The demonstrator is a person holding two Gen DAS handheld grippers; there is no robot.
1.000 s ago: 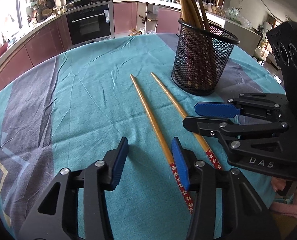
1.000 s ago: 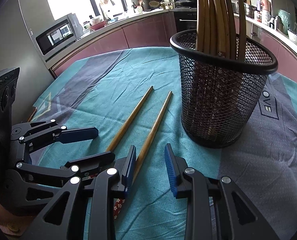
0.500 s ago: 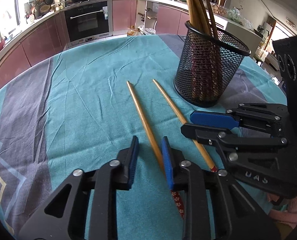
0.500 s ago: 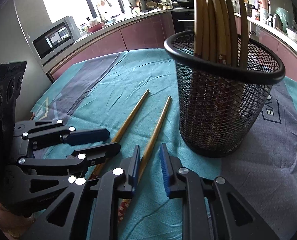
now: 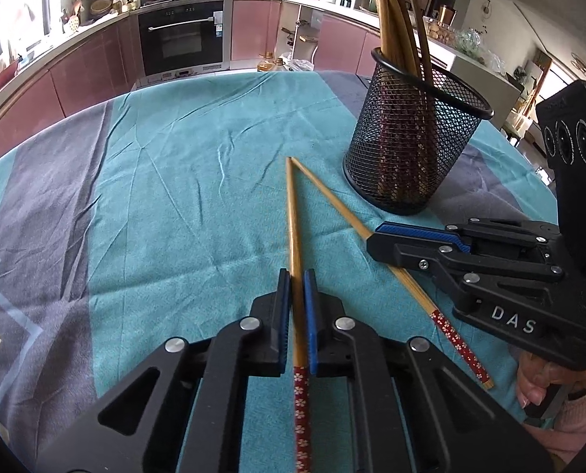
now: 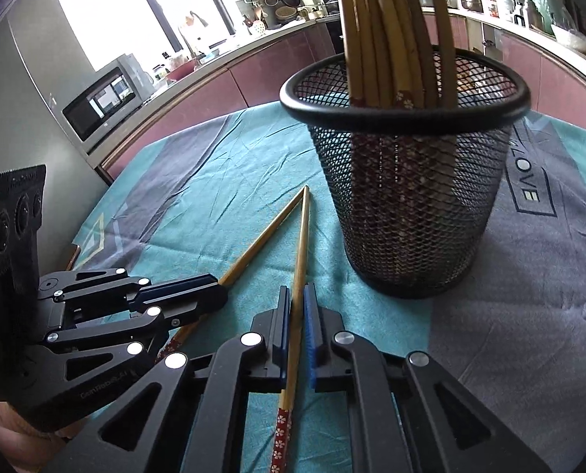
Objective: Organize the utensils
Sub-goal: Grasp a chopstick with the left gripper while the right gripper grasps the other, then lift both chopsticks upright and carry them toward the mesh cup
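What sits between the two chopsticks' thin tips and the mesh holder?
Nothing: only bare teal tablecloth separates the chopstick tips from the mesh holder. Both wrist views show it, the right wrist view more closely.

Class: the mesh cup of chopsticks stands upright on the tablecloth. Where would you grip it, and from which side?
Grip the mesh cup by its stiff rolled rim, one finger inside, one outside, coming from above on the near side. The standing chopsticks crowd the middle, and the round wall looks too wide to span.
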